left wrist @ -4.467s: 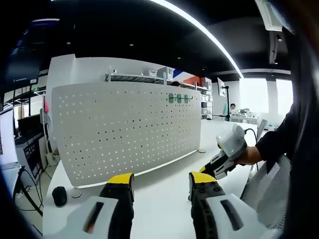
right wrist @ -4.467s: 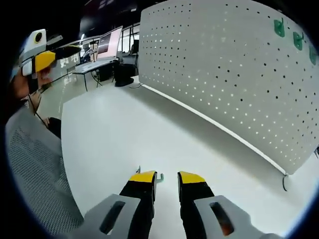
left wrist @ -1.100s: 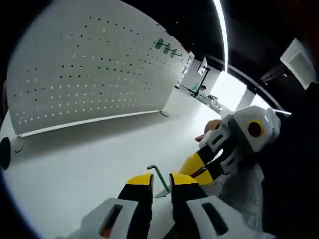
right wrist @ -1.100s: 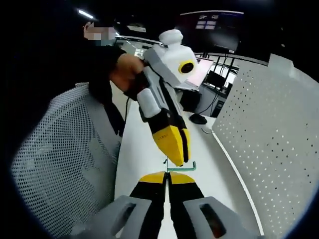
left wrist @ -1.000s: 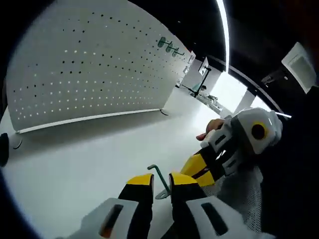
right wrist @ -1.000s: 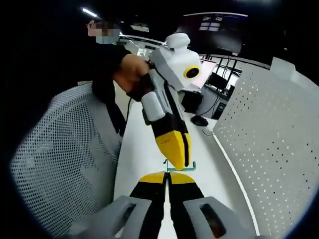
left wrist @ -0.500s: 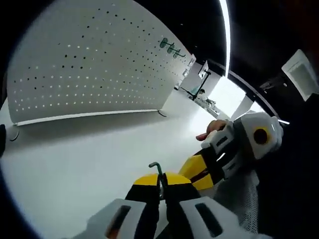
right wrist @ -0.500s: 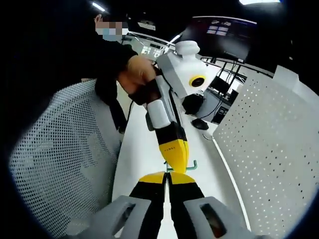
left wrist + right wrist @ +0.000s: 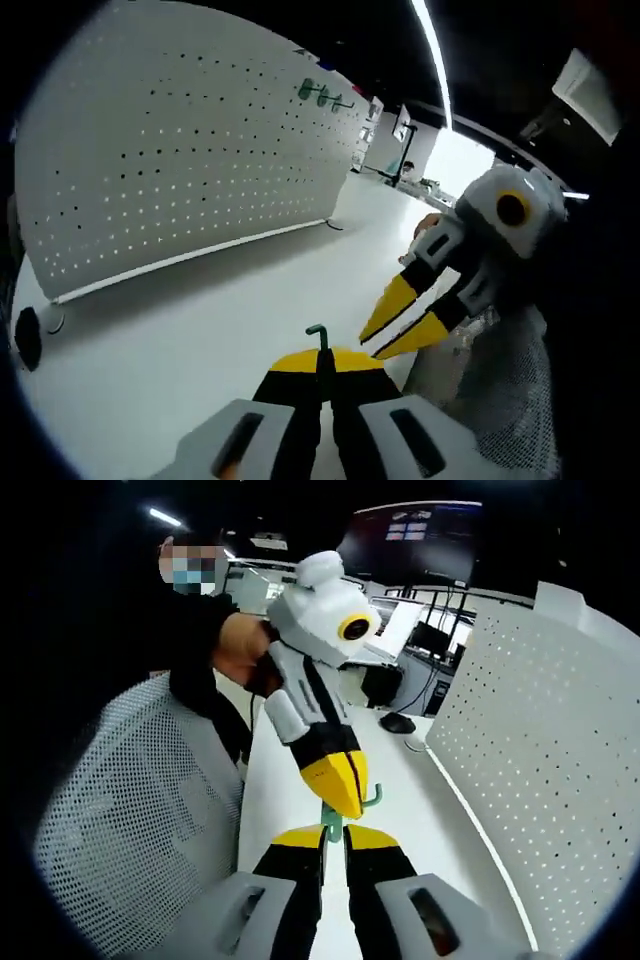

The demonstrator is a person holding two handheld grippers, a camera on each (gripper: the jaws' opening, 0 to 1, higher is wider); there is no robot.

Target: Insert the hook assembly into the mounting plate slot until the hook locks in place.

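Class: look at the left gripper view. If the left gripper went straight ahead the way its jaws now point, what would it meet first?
Probably the white tabletop, then the pegboard beyond it. The left gripper, shut on the green hook, has nothing nearer ahead; the right gripper sits off to one side. Depth is uncertain.

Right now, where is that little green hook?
In the left gripper view the green hook is pinched in the left hand-held gripper, above the white table, with the open right hand-held gripper just beside it.

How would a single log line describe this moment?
left gripper: shut on green hook | right gripper: open, beside hook | mounting plate: hook not yet inserted
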